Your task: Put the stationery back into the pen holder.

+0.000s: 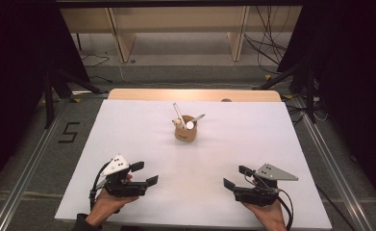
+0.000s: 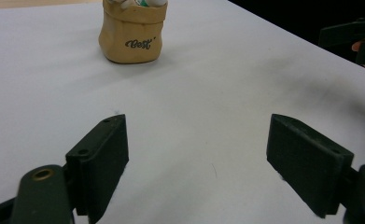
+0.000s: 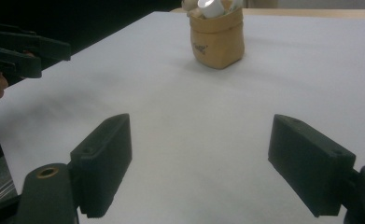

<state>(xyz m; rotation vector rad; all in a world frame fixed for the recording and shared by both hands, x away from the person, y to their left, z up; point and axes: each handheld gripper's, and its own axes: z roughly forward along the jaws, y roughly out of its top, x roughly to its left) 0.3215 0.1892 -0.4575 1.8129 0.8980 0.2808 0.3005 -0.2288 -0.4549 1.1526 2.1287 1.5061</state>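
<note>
Standing upright near the far middle of the white table point(image 1: 128, 144), a tan paper-bag-shaped pot point(image 1: 185, 129) is seen with pens point(image 1: 178, 113) in it — well apart from both grippers. The left gripper point(image 1: 144, 173) and right gripper point(image 1: 236, 176) are held low near the table's front edge, jaws spread wide, gripping nothing.

Between your grippers and the tan pot point(image 1: 185, 130) the white table point(image 1: 128, 139) is free, pens point(image 1: 178, 114) stick up from it, approach from the sides.
</note>
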